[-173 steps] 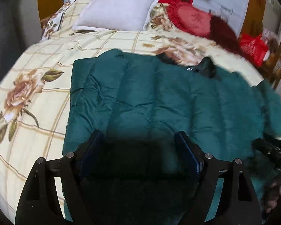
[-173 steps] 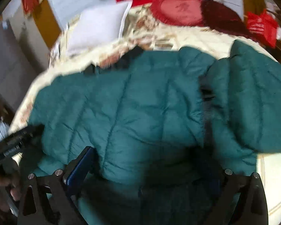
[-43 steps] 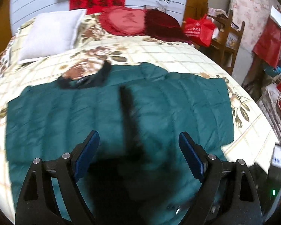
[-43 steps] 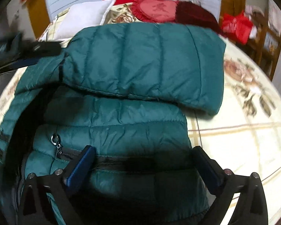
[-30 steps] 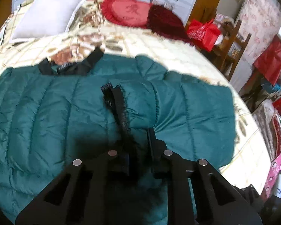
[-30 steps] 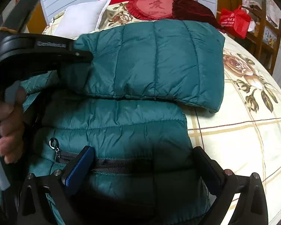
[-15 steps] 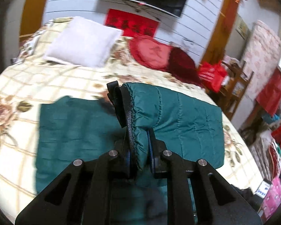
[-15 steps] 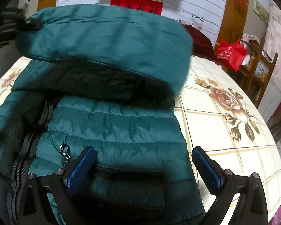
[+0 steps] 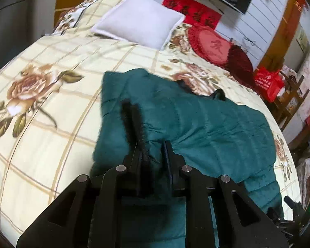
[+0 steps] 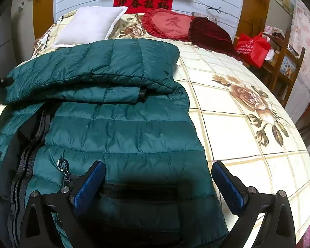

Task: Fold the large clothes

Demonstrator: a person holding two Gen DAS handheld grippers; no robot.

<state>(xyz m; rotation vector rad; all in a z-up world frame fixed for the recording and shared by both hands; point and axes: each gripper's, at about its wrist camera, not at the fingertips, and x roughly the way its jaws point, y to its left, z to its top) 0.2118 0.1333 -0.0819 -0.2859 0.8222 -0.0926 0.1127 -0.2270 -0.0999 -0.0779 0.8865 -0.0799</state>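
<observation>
A dark green quilted puffer jacket (image 9: pixel 206 122) lies spread on the floral bedspread (image 9: pixel 47 95). My left gripper (image 9: pixel 153 146) is shut on the jacket's sleeve cuff, whose black trim (image 9: pixel 132 119) stands up between the fingers, low over the jacket. In the right wrist view the sleeve (image 10: pixel 105 66) lies folded across the jacket body (image 10: pixel 122 136). My right gripper (image 10: pixel 157 177) is open and empty, its blue pads (image 10: pixel 88 184) hovering over the lower hem near a pocket zipper pull (image 10: pixel 63 165).
A white pillow (image 9: pixel 140 26), a red heart cushion (image 10: pixel 171 25) and a dark red cushion (image 10: pixel 210 35) lie at the bed's head. A red bag (image 10: pixel 252 48) and wooden shelf (image 10: pixel 283 62) stand to the right. Bare bedspread (image 10: pixel 248 124) lies right of the jacket.
My left gripper, shut on the sleeve cuff, has carried the sleeve from raised in the air down across the jacket body. The right gripper has stayed open over the hem.
</observation>
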